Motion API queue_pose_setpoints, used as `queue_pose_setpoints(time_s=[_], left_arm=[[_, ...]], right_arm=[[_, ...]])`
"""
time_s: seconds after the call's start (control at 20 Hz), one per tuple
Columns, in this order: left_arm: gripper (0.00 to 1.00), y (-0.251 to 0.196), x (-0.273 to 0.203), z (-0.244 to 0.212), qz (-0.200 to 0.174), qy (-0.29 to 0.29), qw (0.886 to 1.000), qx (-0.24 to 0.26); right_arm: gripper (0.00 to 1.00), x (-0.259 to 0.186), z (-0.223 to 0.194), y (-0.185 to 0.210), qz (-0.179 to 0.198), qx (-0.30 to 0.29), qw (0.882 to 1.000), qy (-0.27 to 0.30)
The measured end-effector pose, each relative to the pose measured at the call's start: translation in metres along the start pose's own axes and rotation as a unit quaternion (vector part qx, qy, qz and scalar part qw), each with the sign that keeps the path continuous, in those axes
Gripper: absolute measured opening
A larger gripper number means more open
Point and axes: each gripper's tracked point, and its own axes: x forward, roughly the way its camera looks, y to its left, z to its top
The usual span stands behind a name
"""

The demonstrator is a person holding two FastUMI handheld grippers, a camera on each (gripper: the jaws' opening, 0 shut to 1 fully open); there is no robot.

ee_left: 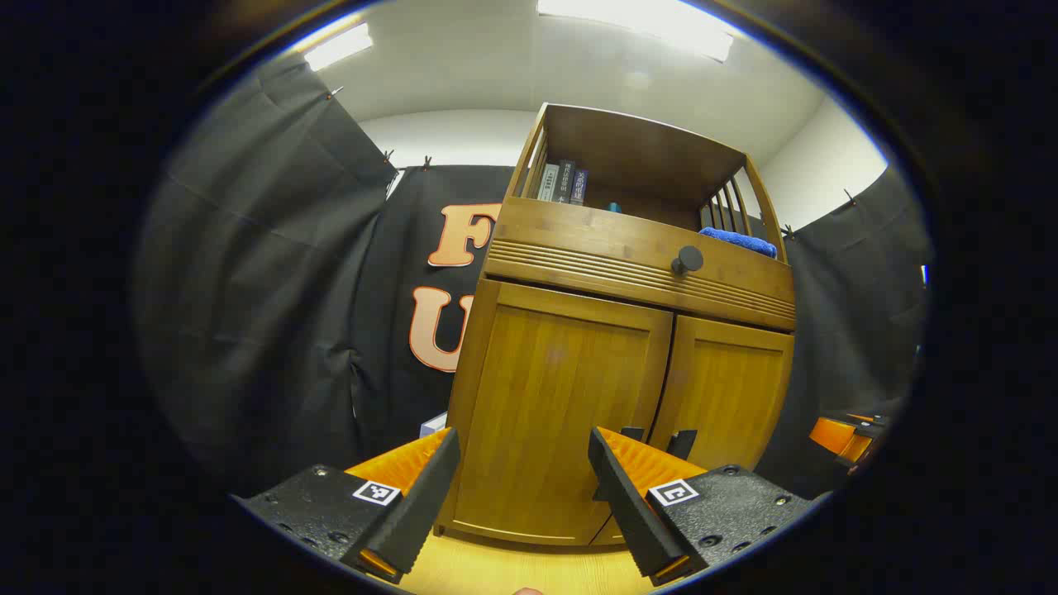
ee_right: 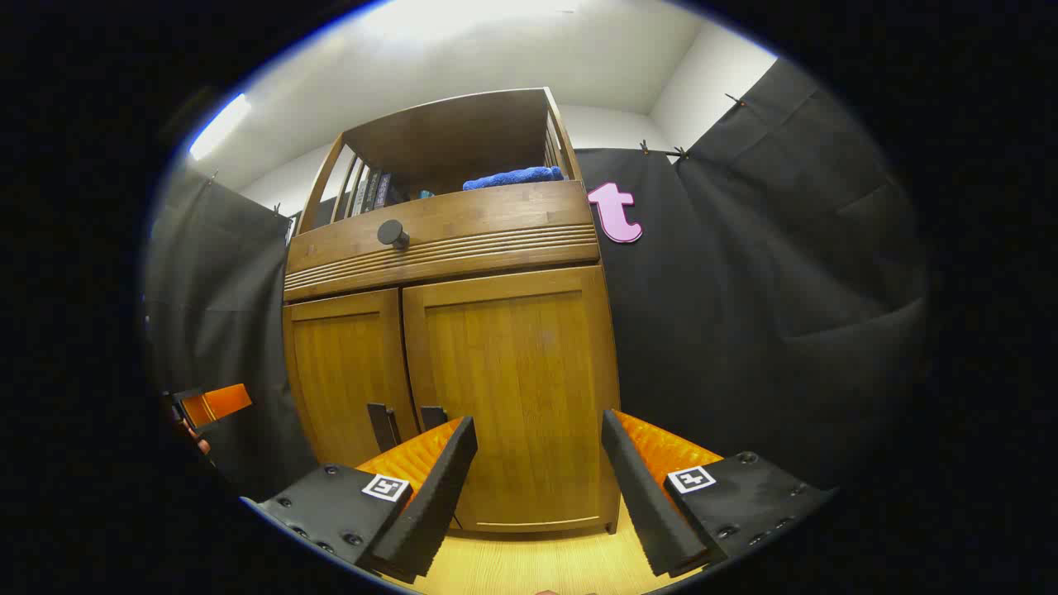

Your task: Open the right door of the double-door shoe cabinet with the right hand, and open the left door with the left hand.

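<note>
- The shoe cabinet is warm, varnished wood with straight vertical grain, a tall upright box standing on a pale wood-grain floor against the booth's black cloth wall.
- Its left door and right door are flat framed panels, taller than wide, both closed and flush, meeting at a narrow centre seam.
- Two short dark handles stand upright (long axis vertical) on either side of that seam, low on the doors.
- Above the doors runs a ribbed, grooved drawer front with a round dark knob.
- The open top shelf, with slatted sides, holds upright books and a folded blue towel of soft, nubby cloth.
- The left gripper is released, fingers spread wide with ridged inner faces, facing the left door and apart from it.
- The right gripper is likewise spread and holding nothing, facing the right door without touching.
</note>
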Motion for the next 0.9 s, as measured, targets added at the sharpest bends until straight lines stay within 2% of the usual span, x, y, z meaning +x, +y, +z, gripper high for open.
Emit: queue_pose_setpoints(time_s=[0.1,0.2,0.3,0.4,0.55,0.65,0.7,0.85,0.9], left_arm=[[0.98,0.0006,-0.0002,-0.0004,0.004,0.002,1.000,0.000],[0.91,0.0014,-0.0005,0.0002,0.008,0.000,1.000,-0.004],[0.94,0.0025,-0.0010,0.0001,0.010,-0.001,1.000,-0.010],[0.98,0.0030,-0.0017,0.0005,0.015,0.000,1.000,-0.008],[0.98,0.0029,-0.0019,0.0008,0.019,0.001,1.000,-0.006],[0.91,0.0032,-0.0016,-0.0005,0.020,0.002,1.000,-0.008],[0.94,0.0032,-0.0014,-0.0007,0.020,0.003,1.000,-0.008],[0.94,0.0033,-0.0009,-0.0016,0.021,0.005,1.000,-0.007],[0.98,0.0037,-0.0010,-0.0017,0.022,0.005,1.000,-0.009]], right_arm=[[0.98,0.0001,-0.0009,-0.0016,-0.002,-0.001,1.000,0.001],[0.98,0.0029,-0.0014,-0.0026,-0.003,0.001,1.000,0.002],[1.00,0.0034,-0.0020,-0.0027,-0.003,0.003,1.000,0.005],[0.93,0.0037,-0.0025,-0.0033,-0.002,0.004,1.000,0.006],[1.00,0.0038,-0.0020,-0.0054,-0.004,0.003,1.000,0.006],[0.98,0.0028,-0.0025,-0.0064,-0.004,0.005,1.000,0.007],[0.98,0.0033,-0.0028,-0.0070,-0.004,0.006,1.000,0.007],[1.00,0.0029,-0.0025,-0.0087,-0.006,0.005,1.000,0.007],[1.00,0.0028,-0.0017,-0.0101,-0.007,0.005,1.000,0.007]])
